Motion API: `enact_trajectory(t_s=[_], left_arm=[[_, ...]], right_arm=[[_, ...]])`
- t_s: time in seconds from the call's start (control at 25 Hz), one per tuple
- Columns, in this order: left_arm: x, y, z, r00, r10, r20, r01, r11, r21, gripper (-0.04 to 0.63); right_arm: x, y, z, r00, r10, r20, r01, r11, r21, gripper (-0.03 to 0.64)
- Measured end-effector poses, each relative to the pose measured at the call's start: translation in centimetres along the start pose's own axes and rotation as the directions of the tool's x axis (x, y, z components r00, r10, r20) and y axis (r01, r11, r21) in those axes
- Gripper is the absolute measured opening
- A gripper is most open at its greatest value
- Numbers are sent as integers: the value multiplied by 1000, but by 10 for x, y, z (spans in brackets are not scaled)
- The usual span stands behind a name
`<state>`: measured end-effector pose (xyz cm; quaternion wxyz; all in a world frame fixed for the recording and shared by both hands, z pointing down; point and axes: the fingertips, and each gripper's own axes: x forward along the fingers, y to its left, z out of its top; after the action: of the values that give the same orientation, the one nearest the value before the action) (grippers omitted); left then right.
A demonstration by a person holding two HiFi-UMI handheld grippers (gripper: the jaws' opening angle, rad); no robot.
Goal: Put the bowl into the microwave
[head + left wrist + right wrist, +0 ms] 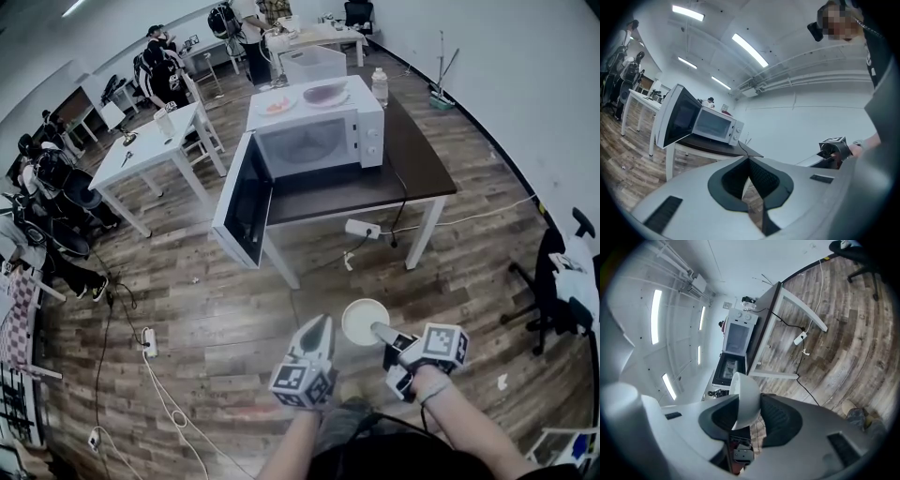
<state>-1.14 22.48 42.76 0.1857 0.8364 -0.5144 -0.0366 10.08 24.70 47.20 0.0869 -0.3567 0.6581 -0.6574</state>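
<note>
The step in hand, as I judge it, is the carrying: the bowl (364,321) is already lifted and hangs over the floor (234,319), near the person and well apart from the microwave (319,131), which stands on the far dark worktop (412,155). The door (244,199) is wide open to the left, so nothing has to be opened first. The right gripper (382,334) has the bowl by its near-right rim; in the right gripper view the wall of the bowl stands between the two jaws, which are about half closed and press on it from both sides. The bowl's mouth faces up in the head view, and I cannot tell if something is inside. The left gripper (749,161) is just to the left of the bowl, not touching it; its jaws meet at the tips and hold nothing. The next move probably calls for bringing the bowl farther away and a little to the left, up to the level of the open cavity. It must pass to the right of the door and over the worktop edge, and it must stay level because it is held only at one side of the rim.
</note>
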Motion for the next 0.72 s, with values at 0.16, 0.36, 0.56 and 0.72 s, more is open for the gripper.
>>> enact_trajectory(t_s=[0.16, 0.36, 0.56, 0.72], left_arm=[[16, 16, 5, 1000, -2, -2, 2, 1000, -6, 0], [31, 35, 8, 1000, -7, -5, 7, 1000, -17, 1], [43, 52, 16, 1000, -8, -2, 8, 1000, -17, 0], [48, 61, 16, 1000, -2, -1, 2, 1000, -24, 0]], right_arm=[[18, 7, 11, 1000, -6, 7, 6, 1000, -2, 137], [39, 6, 22, 1000, -16, 12, 16, 1000, 8, 137], [57, 11, 32, 1000, -14, 16, 14, 1000, 18, 137], [68, 12, 35, 1000, -15, 10, 15, 999, 34, 137]])
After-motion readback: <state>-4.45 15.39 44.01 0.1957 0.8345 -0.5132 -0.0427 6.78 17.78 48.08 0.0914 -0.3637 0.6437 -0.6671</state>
